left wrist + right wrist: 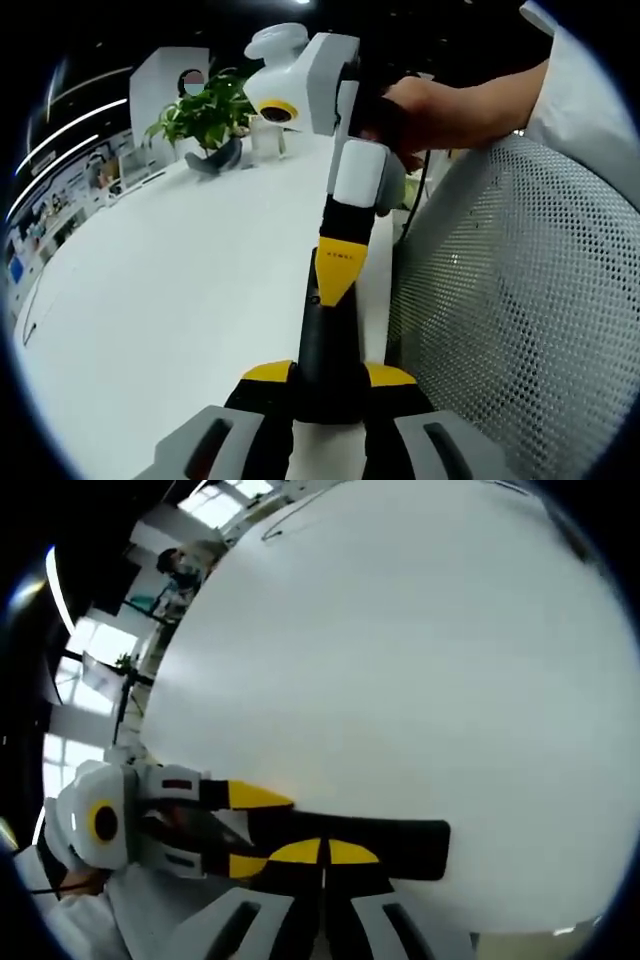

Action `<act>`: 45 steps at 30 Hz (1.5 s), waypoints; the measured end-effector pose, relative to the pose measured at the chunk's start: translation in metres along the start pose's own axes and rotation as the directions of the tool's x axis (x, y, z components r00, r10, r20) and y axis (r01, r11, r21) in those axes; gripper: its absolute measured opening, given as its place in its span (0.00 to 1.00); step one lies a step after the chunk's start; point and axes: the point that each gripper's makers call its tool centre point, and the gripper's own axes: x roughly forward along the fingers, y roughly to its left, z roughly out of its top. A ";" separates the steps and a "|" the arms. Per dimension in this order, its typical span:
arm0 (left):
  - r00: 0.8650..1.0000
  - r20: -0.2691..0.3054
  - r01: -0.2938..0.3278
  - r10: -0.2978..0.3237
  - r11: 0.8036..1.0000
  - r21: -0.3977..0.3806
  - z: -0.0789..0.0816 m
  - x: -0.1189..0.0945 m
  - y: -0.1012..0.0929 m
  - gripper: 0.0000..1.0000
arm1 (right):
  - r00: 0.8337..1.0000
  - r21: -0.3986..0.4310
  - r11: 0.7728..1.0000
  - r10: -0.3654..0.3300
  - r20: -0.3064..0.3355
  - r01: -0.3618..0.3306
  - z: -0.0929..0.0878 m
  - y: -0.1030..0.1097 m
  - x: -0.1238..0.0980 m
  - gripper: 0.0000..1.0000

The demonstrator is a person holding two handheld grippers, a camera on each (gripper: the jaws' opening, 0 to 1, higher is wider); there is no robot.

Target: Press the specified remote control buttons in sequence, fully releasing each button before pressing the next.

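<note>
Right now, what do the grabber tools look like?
Each gripper has grey fingers with yellow-and-black tips. In the left gripper view, the right gripper has a white body and a yellow-ringed lens, with a black cable trailing down. The person's sleeve is white.

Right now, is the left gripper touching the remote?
Touching. The left gripper view shows the left gripper clamped on the black remote, a yellow jaw tip pressed against each side.

Left gripper view: low over the white tabletop (150,300), facing along it toward a potted plant (205,115) at the far edge, the right gripper (340,270) close ahead. Right gripper view: close above the tabletop (420,660), rolled sideways. Shared: the tabletop and each other's gripper.
</note>
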 end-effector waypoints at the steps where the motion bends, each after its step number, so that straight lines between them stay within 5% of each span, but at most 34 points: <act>1: 1.000 0.000 0.000 0.000 1.000 0.000 0.000 0.000 0.000 0.25 | 1.000 -0.006 1.000 -0.003 -0.002 0.003 0.000 0.000 0.000 0.00; 6: 1.000 0.000 -0.001 0.001 1.000 0.000 0.000 0.000 0.000 0.25 | 0.999 -0.009 0.999 0.033 -0.014 -0.034 -0.001 0.006 0.001 0.00; 18: 1.000 0.001 -0.001 0.001 1.000 -0.009 0.000 0.000 0.000 0.24 | 1.000 -0.107 0.994 -0.016 -0.007 0.015 -0.002 0.007 0.005 0.00; 28: 1.000 -0.002 -0.003 0.003 1.000 -0.002 0.000 0.000 0.000 0.25 | 1.000 -0.085 0.996 -0.008 -0.016 0.007 -0.001 0.006 0.004 0.00; 31: 1.000 -0.005 -0.002 0.002 1.000 0.002 0.000 0.000 0.000 0.25 | 0.997 -0.012 0.997 0.070 -0.019 -0.070 -0.002 0.015 0.005 0.00; 37: 1.000 -0.003 -0.002 0.003 1.000 0.002 0.000 0.000 -0.001 0.25 | 0.996 -0.016 0.996 0.084 -0.015 -0.084 -0.002 0.017 0.007 0.00; 45: 1.000 -0.001 -0.021 0.021 1.000 -0.010 0.000 0.001 0.000 0.25 | 1.000 -0.128 0.992 0.010 -0.019 -0.013 -0.004 0.018 0.010 0.00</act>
